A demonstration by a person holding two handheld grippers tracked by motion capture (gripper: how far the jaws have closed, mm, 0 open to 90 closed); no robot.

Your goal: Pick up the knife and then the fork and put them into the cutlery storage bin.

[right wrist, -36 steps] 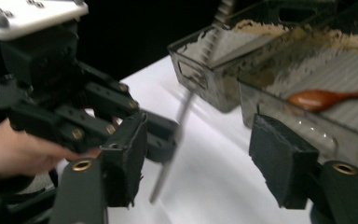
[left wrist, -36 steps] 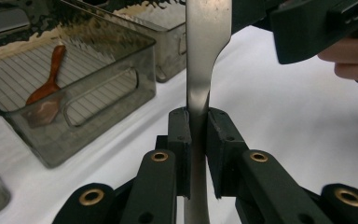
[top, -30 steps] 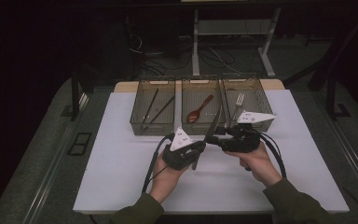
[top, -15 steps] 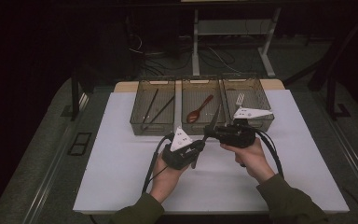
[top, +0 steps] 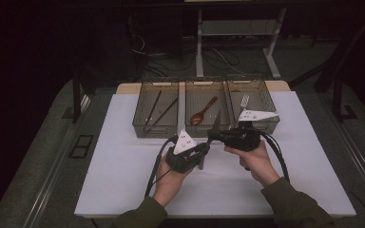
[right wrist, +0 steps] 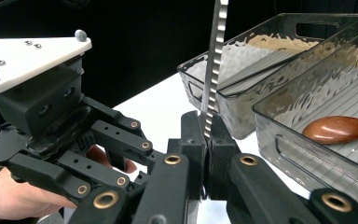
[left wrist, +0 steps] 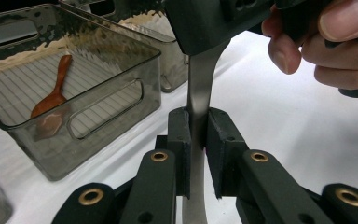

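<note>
Right gripper (top: 217, 137) now lifted nearer the trays, both grippers pinching one flat, serrated steel knife (top: 214, 127).

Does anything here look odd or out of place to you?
One thing: a serrated metal knife is clamped by both the left gripper and the right gripper at once, held in the air above the white table rather than lying in a tinted plastic bin. Nothing looks spilled or damaged.
</note>
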